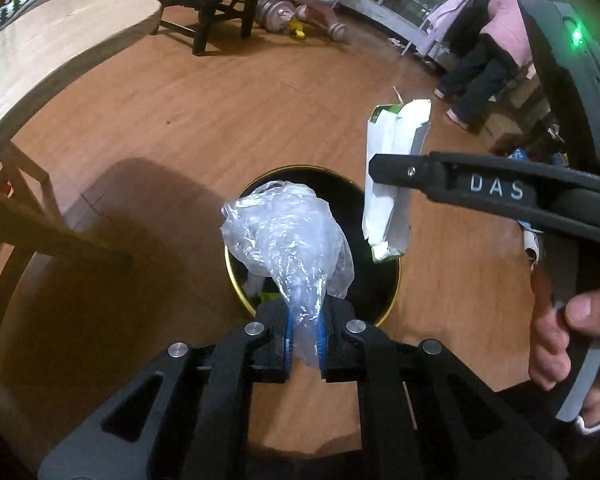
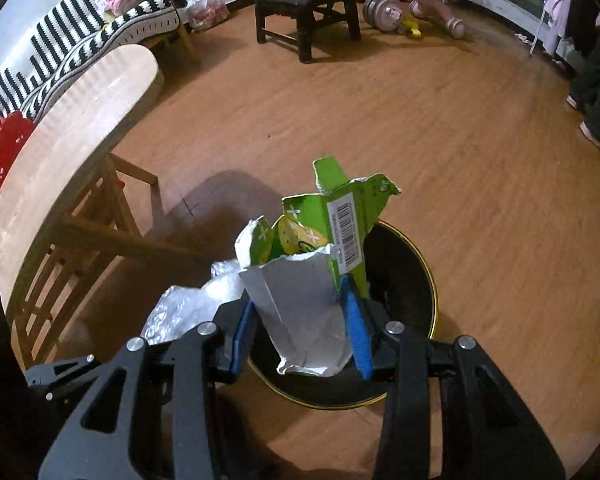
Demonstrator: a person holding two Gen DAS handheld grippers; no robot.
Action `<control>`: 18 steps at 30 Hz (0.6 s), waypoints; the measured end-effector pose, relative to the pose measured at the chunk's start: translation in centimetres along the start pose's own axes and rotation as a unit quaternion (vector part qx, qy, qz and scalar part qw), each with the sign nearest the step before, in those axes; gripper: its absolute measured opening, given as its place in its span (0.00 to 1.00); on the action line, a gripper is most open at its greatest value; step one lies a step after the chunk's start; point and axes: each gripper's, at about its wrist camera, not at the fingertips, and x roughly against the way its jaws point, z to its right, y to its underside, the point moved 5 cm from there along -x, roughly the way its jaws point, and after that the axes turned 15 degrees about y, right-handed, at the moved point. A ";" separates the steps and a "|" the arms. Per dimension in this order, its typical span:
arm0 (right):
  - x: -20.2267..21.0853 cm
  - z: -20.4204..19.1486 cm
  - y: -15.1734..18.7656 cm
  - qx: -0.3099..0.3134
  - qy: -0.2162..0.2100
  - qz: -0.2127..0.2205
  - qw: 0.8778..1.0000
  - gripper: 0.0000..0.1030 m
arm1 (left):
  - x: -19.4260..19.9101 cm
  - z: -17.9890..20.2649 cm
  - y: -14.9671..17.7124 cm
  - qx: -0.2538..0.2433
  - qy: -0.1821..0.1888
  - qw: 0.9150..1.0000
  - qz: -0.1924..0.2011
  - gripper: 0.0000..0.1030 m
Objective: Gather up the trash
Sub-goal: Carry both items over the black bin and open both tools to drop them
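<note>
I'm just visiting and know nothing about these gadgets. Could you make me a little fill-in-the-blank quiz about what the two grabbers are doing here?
1. The left gripper is shut on a crumpled clear ____ bag.
2. The right gripper is shut on a torn ____ carton with a barcode label.
3. Both pieces of trash are held above a round black ____ with a gold rim.
4. The bin stands on a ____ floor.

Missing words: plastic; green; bin; wooden
</note>
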 end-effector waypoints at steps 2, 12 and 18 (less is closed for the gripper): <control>-0.1 -0.3 -0.5 -0.003 0.000 -0.003 1.000 0.40 | 0.0 0.1 0.5 0.000 0.001 1.000 -0.001 0.08; -0.3 -0.2 -1.0 -0.008 0.007 -0.003 1.000 0.54 | -2.1 0.3 -0.1 -0.006 0.016 1.000 -0.005 0.10; -0.3 0.1 -1.0 -0.015 0.010 -0.002 1.000 0.68 | -1.6 0.2 0.1 -0.008 0.005 1.000 0.009 0.70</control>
